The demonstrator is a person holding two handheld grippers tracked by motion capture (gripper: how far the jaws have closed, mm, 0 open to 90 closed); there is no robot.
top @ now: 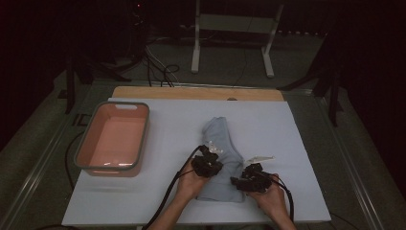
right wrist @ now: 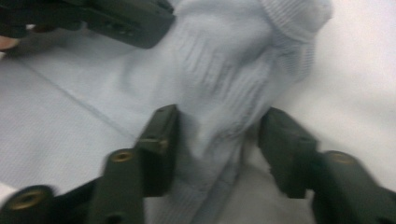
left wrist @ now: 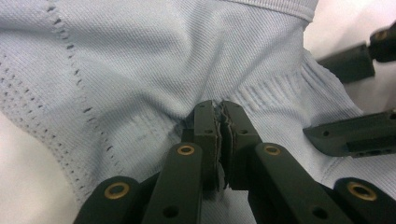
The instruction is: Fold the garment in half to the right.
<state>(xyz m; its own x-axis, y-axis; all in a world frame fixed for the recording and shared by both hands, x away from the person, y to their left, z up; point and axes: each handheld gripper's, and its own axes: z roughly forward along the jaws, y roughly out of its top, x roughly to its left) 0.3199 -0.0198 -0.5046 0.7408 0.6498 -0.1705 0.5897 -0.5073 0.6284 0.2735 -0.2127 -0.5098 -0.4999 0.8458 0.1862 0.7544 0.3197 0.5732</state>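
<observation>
Both hands work near the camera: left gripper [left wrist: 219,126] pinches the blue garment [top: 222,158], right gripper [right wrist: 217,140] (jaws apart) straddles its edge, folding unfinished.

From my seat the near hem of the pale blue garment [top: 221,158] is hidden under both hands in the high view. My left gripper [left wrist: 219,122] has its jaws pinched together on the cloth, and I cannot see how much fabric lies between them. In the right gripper view the right gripper [right wrist: 217,140] is smeared by blur, so I cannot tell whether its pads touch the ribbed fold between them. The small whitish thing [top: 261,158] just right of the garment is too small to identify. Beyond the garment, the floor goes dark.
</observation>
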